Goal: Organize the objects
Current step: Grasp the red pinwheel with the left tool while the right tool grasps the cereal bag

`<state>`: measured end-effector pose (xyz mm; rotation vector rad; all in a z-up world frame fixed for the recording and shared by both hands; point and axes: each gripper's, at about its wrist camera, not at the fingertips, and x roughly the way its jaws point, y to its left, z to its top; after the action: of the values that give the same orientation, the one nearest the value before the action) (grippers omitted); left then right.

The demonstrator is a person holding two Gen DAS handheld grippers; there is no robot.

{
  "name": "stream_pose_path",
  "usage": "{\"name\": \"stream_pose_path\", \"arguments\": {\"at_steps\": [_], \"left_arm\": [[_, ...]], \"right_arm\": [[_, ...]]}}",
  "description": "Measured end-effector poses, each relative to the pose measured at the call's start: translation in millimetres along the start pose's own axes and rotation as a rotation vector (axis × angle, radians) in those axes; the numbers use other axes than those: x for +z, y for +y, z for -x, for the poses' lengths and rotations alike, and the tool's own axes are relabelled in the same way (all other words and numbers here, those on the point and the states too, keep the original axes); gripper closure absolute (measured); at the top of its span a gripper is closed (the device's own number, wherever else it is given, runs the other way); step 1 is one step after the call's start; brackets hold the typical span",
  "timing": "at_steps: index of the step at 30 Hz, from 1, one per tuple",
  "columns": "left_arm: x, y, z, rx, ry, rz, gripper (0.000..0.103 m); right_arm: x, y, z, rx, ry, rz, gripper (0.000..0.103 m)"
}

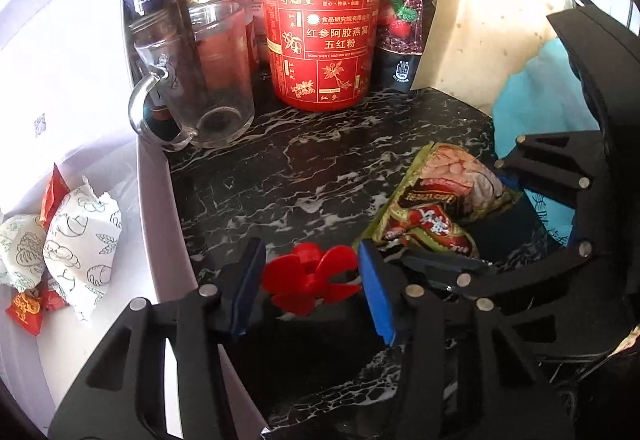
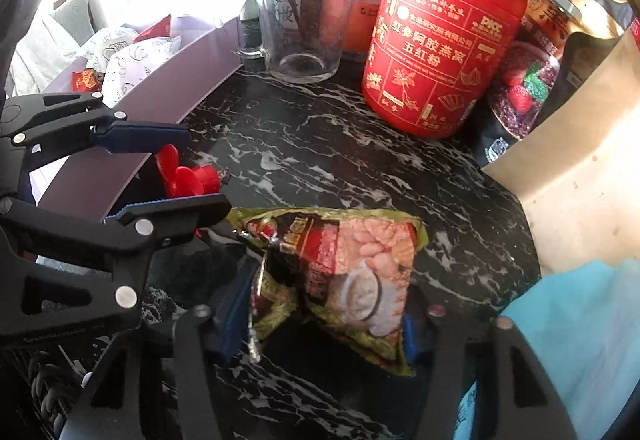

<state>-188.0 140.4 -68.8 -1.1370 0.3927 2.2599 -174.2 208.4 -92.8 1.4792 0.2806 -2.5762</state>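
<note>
Left wrist view: the left tool [image 1: 312, 280] has its blue pads pinching a red plastic flower-shaped piece [image 1: 312, 280] low on the black marble-look table [image 1: 304, 160]. Behind it sits an empty glass mug [image 1: 200, 80] with a curved handle and a glossy red tub [image 1: 320, 28] printed with gold Chinese text, "红参阿胶燕窝 五红粉". Off to the left, a white box [image 1: 152, 200] holds crinkly paper-wrapped snacks [image 1: 80, 240] and small red packets.

Right wrist view: the right tool [image 2: 320, 320] is clamped across a crumpled green and red snack bag [image 2: 352, 280] lying flat on the table, foil edge showing. The red piece [image 2: 188, 176] is at the left between the other tool's pads, right by the box wall. The red tub [image 2: 444, 48] also carries a "PICC" mark, and a glass jar [image 2: 304, 24] holds a brown stick. A pale blue cloth [image 2: 580, 340] lies at the right.
</note>
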Motion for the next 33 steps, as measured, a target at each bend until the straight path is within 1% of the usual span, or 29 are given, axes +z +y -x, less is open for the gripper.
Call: {"name": "stream_pose_path", "arguments": {"at_steps": [6,8,9,10,12,16,20,25,28,30,33], "left_arm": [[-7.3,1.5,5.1,-0.034,0.01,0.038,0.057],[-14.2,-4.2,9.3,-0.035,0.021,0.019,0.059],[-15.3,-7.4,13.4,-0.039,0.02,0.007,0.063],[-17.2,-11.1,19.1,-0.04,0.016,-0.003,0.063],[-20.1,-15.9,28.0,-0.043,0.009,-0.011,0.063],[-26.4,-21.2,36.9,-0.064,0.017,-0.014,0.063],[-34.1,-25.9,40.4,-0.069,0.028,-0.007,0.063],[-49.6,-23.2,53.3,-0.071,0.015,0.032,0.063],[-59.3,-14.7,64.4,-0.072,-0.012,0.077,0.063],[-66.3,-9.4,66.9,-0.067,-0.01,0.104,0.063],[-78.7,-3.1,63.3,-0.062,0.018,0.134,0.063]], "right_arm": [[-0.5,4.5,7.8,0.036,-0.009,0.006,0.051],[-2.1,11.2,9.7,0.037,-0.007,0.027,0.051],[-2.5,15.4,10.3,0.035,-0.004,0.042,0.051],[-3.3,19.7,11.7,0.032,-0.003,0.056,0.051],[-6.6,26.6,13.9,0.028,0.002,0.077,0.051],[-17.4,34.7,22.2,0.067,0.002,0.093,0.051],[-31.3,39.9,29.7,0.054,0.005,0.08,0.051],[-45.5,41.5,41.6,0.081,0.003,0.07,0.051],[-54.4,45.7,50.4,0.098,-0.004,0.072,0.051],[-56.6,49.3,52.6,0.107,-0.007,0.075,0.05],[-61.3,58.6,56.0,0.103,-0.015,0.097,0.049]]}}
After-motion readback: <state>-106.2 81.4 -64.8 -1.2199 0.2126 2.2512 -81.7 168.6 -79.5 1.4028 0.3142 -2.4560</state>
